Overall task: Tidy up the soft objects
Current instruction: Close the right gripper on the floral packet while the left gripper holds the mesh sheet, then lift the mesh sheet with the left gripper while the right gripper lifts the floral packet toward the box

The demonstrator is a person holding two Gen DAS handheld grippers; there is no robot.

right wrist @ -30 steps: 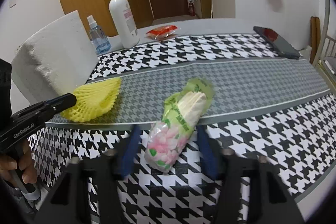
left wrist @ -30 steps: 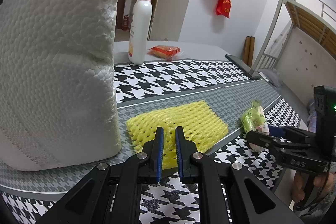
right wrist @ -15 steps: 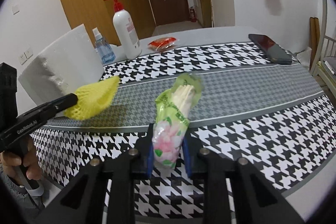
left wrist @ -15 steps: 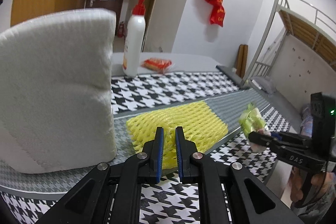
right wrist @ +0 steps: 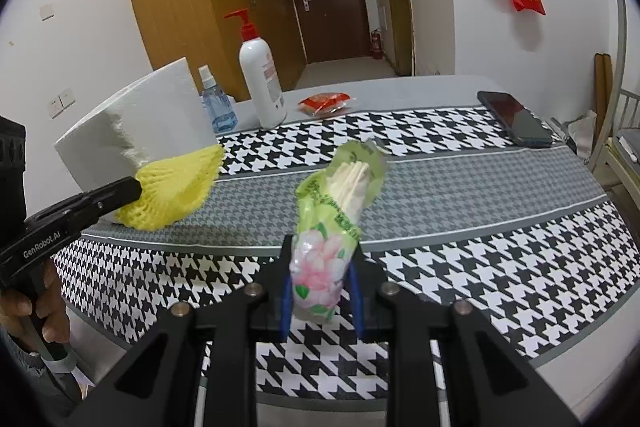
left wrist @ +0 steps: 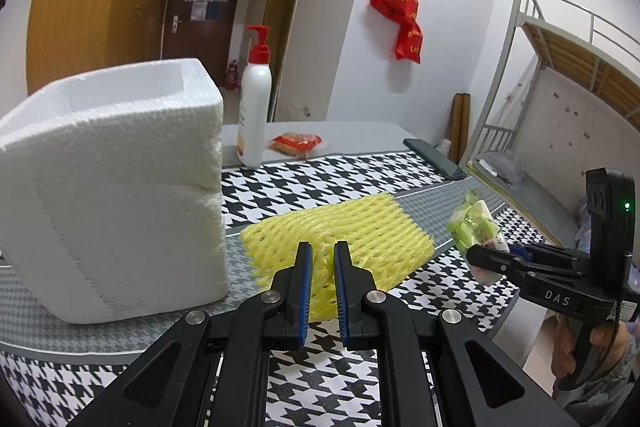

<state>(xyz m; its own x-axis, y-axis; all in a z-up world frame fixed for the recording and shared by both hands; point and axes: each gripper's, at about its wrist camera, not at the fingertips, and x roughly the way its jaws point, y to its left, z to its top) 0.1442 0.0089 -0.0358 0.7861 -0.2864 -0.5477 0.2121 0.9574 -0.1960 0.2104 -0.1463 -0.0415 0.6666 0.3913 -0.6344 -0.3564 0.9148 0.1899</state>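
Left gripper [left wrist: 319, 265]: clamped on the near edge of the yellow foam mesh fruit sleeve [left wrist: 340, 231], a fold of it bunched between the blue pads. From the right wrist view the sleeve [right wrist: 176, 183] looks lifted off the desk [right wrist: 460, 187], fanning out away from the fingertips.

Right gripper [right wrist: 320, 285]: clamped on the lower end of the soft tissue pack in green floral plastic wrap [right wrist: 334, 223]. The pack is in the air, long axis pointing forward and up along the fingers, open green end farthest from the gripper. In the left wrist view the same pack [left wrist: 474, 225] sits off to the right of the sleeve, apart from it.

Key relation: the white styrofoam box [left wrist: 116, 187] stands open side up at the left of the houndstooth-covered desk. It's just left of the left gripper and close to the sleeve; can't tell if they touch. The right gripper is well apart from it, across the sleeve. My read is that the box is the likely drop point, so the left hand is nearer and should probably go first, up and over the rim; the right then needs a long leftward carry, with the pack tipped end-down to fit.

Behind, not involved: white pump bottle with red top [right wrist: 262, 83], small blue spray bottle [right wrist: 216, 105], red snack packet [right wrist: 326, 102], black phone [right wrist: 514, 119].

Risk: the sleeve is floppy and could snag on the box rim.
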